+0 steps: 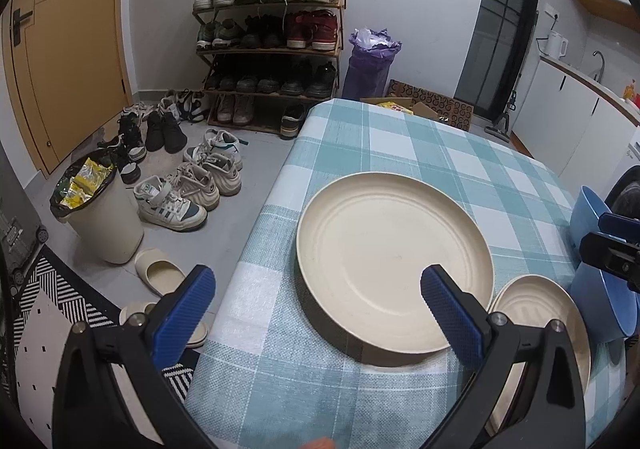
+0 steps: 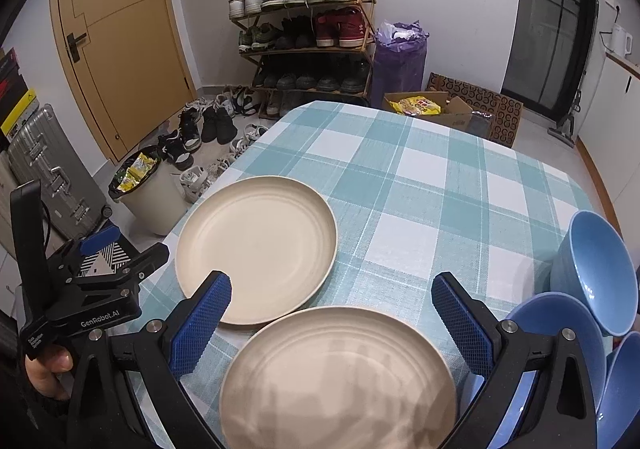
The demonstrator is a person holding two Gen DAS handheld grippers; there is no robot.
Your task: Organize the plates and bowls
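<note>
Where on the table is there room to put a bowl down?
The far half of the checked tablecloth is bare, beyond the large cream plate. The strip between that plate and the blue bowls is free too. Near you it is crowded: the nearer cream plate and both open grippers.

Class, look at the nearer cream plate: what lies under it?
The nearer cream plate rests on the checked tablecloth, apart from the farther plate. The cloth beneath it is covered.

Shoe rack [image 1: 268,37], yellow door [image 1: 68,49], grey floor [image 1: 240,209]
</note>
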